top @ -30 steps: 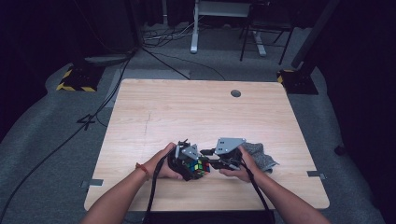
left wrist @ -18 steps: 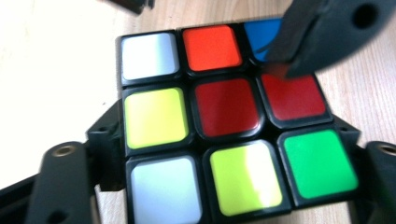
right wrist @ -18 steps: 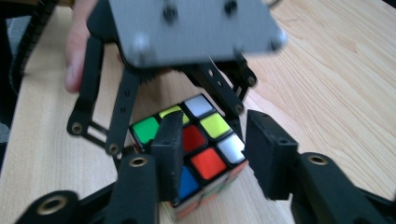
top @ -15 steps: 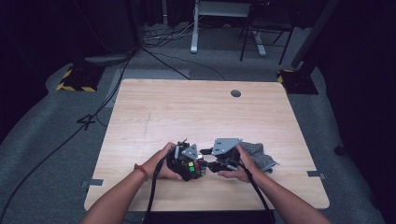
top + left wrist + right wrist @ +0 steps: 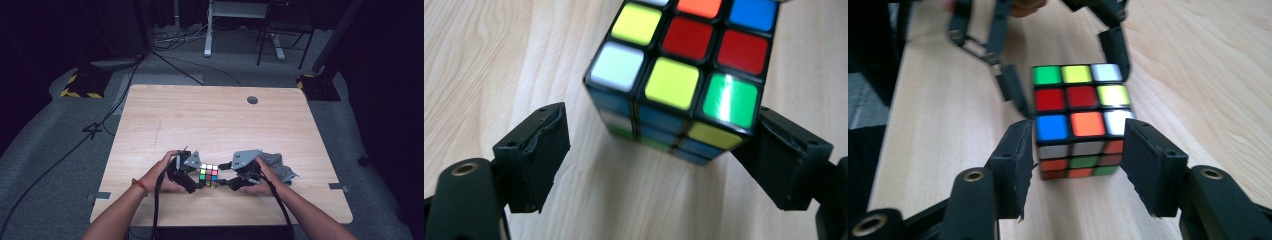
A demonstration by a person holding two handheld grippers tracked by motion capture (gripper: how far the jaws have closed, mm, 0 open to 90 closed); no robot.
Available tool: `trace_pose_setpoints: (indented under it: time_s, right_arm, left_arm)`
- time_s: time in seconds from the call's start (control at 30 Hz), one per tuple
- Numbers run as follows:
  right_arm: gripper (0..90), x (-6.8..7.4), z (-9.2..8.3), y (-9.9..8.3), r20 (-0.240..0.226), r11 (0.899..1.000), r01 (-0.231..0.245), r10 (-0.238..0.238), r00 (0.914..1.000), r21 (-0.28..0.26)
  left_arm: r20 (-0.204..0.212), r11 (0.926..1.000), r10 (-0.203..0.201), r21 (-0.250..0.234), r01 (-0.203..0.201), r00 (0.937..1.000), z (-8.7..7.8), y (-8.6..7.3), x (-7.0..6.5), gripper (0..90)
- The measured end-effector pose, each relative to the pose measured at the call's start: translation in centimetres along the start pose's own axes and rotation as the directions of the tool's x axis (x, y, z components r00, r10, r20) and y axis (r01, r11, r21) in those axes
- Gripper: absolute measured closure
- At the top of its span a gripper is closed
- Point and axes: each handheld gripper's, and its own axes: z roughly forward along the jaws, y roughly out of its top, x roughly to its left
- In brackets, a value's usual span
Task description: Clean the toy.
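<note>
A scrambled Rubik's cube [image 5: 208, 176] rests on the wooden table [image 5: 210, 115] near its front edge, between both hands. From the left, my left gripper [image 5: 198, 183] reaches toward it. In the left gripper view the cube [image 5: 684, 75] lies ahead of the left gripper [image 5: 663, 120], one corner close to the right-hand jaw and the other jaw well apart. My right gripper [image 5: 223, 181] comes from the right. In the right gripper view its [image 5: 1080, 127] jaws flank the cube [image 5: 1078, 117] with narrow gaps. Both pairs of jaws have just been opening, the cube still between them.
A crumpled grey cloth [image 5: 279, 167] lies on the table just behind the right hand. A round cable hole [image 5: 252, 100] sits near the far edge. Cables trail from both grippers over the front edge. The left gripper's jaws [image 5: 1013, 92] show beyond the cube.
Both grippers have let go of the cube and spread apart. The left hand has drawn a little to the left. The cube now stands plainly on the table between them.
</note>
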Motion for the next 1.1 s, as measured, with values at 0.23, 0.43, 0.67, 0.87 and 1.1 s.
trace_pose_setpoints:
  time_s: [0.23, 0.43, 0.67, 0.87, 1.1]
  right_arm:
    - [46.4, 0.5, 0.4, -0.2, -0.047, 0.999, 0.023, -0.022, 0.9987, 0.022]
    - [43.5, 0.3, -1.1, -0.8, 0.001, 1.000, 0.018, -0.018, 0.9998, 0.024]
    - [41.8, -1.6, -6.5, -3.2, 0.165, 0.999, -0.042, 0.039, 0.9855, 0.017]
    - [38.8, -3.3, -9.3, -6.2, 0.299, 0.989, -0.138, 0.113, 0.9474, 0.061]
    - [38.4, -4.1, -9.4, -9.1, 0.336, 0.963, -0.216, 0.152, 0.9294, 0.162]
  left_arm:
    - [-0.037, 0.9986, -0.054, -0.005, 0.054, 0.9979, -0.4, -0.9, 0.8, 18.2]
    - [-0.038, 0.9914, -0.115, -0.067, 0.113, 0.9926, -1.2, -1.5, 0.6, 16.9]
    - [-0.081, 0.9898, -0.118, -0.090, 0.111, 0.9897, 0.0, -0.7, -2.2, 16.0]
    - [-0.082, 0.9775, -0.184, -0.121, 0.173, 0.9796, 1.2, -0.2, -2.5, 16.0]
    - [-0.047, 0.9782, -0.172, -0.126, 0.165, 0.9840, 2.1, 0.4, -1.5, 19.8]
